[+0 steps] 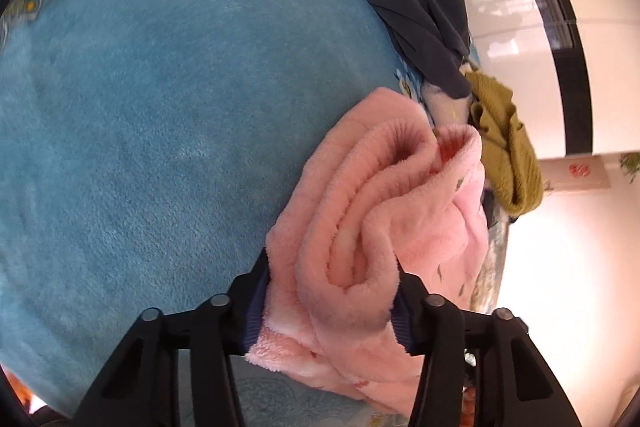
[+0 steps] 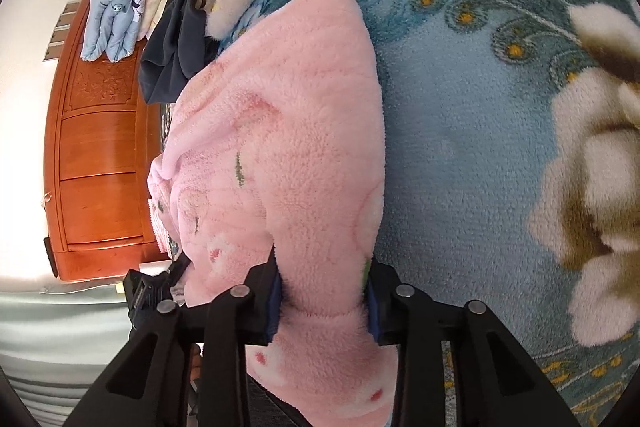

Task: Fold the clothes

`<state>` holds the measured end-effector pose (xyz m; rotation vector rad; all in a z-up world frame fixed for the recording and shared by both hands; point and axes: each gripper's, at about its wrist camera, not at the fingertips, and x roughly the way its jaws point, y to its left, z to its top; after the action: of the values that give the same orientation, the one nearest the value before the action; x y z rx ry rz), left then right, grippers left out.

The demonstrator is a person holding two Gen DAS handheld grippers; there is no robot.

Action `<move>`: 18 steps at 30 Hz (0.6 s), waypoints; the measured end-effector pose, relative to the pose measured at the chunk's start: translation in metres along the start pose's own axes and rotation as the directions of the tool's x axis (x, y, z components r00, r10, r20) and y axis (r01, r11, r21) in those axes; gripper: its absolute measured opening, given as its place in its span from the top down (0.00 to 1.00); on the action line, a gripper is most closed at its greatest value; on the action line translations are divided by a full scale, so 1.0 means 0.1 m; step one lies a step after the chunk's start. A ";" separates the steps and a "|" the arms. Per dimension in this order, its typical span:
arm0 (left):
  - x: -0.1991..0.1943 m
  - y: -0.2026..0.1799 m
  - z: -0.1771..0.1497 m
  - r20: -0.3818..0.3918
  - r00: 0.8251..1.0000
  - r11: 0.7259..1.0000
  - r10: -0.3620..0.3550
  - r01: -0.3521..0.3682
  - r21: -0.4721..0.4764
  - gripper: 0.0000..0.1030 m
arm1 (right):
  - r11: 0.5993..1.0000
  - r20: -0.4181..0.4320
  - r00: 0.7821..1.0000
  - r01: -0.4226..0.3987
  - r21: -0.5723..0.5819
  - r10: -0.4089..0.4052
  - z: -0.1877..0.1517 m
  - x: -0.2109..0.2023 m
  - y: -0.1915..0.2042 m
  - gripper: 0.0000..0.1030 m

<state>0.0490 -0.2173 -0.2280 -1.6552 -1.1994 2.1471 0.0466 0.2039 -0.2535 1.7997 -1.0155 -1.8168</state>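
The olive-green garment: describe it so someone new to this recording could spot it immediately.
Start from the blue plush blanket covering the bed. Along its edge lies a heap of clothes beyond the pink fleece garment. The olive-green garment hangs there beside a dark grey garment, the only mossy, coarse-textured piece.

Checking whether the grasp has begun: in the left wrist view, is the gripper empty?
No: the left gripper has bunched folds of the pink fleece garment pressed between its jaws.

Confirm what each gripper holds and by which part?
Both hold the pink fleece garment. Left gripper clamps a bunched, rolled-up stretch of it; right gripper pinches a gathered fold near its lower end.
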 end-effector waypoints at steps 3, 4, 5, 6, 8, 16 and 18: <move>-0.12 -0.16 -0.04 0.013 0.999 0.998 0.033 -0.034 0.058 0.54 | 1.000 0.011 1.000 -0.015 0.011 0.015 0.01 -0.07 0.05 0.72; -0.15 -0.23 -0.06 0.018 0.999 0.996 0.039 -0.040 0.084 0.55 | 1.000 0.018 1.000 -0.024 0.011 0.023 0.02 -0.10 0.06 0.72; -0.18 -0.30 -0.10 0.021 0.999 0.993 0.036 -0.038 0.108 0.56 | 0.999 0.025 0.999 -0.031 0.009 0.031 0.02 -0.14 0.08 0.73; -0.22 -0.37 -0.14 0.024 0.999 0.991 0.033 -0.036 0.132 0.56 | 0.999 0.035 0.999 -0.034 -0.002 0.035 0.02 -0.19 0.13 0.73; -0.28 -0.52 -0.21 0.029 0.999 0.983 0.027 -0.032 0.180 0.56 | 0.999 0.058 0.998 -0.035 -0.033 0.037 0.01 -0.32 0.22 0.74; -0.30 -1.10 -0.55 -0.002 1.000 0.946 -0.029 0.028 0.324 0.56 | 0.995 0.168 0.985 -0.007 -0.103 0.025 -0.31 -1.00 0.28 0.74; -0.25 -1.27 -0.64 -0.016 0.999 0.933 -0.035 0.038 0.357 0.56 | 0.995 0.202 0.979 -0.003 -0.098 0.023 -0.39 -1.16 0.25 0.74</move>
<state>0.0730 -0.1169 -0.1270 -1.4688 -0.7674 2.1720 0.0909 0.2618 -0.1527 1.5720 -0.9891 -2.0379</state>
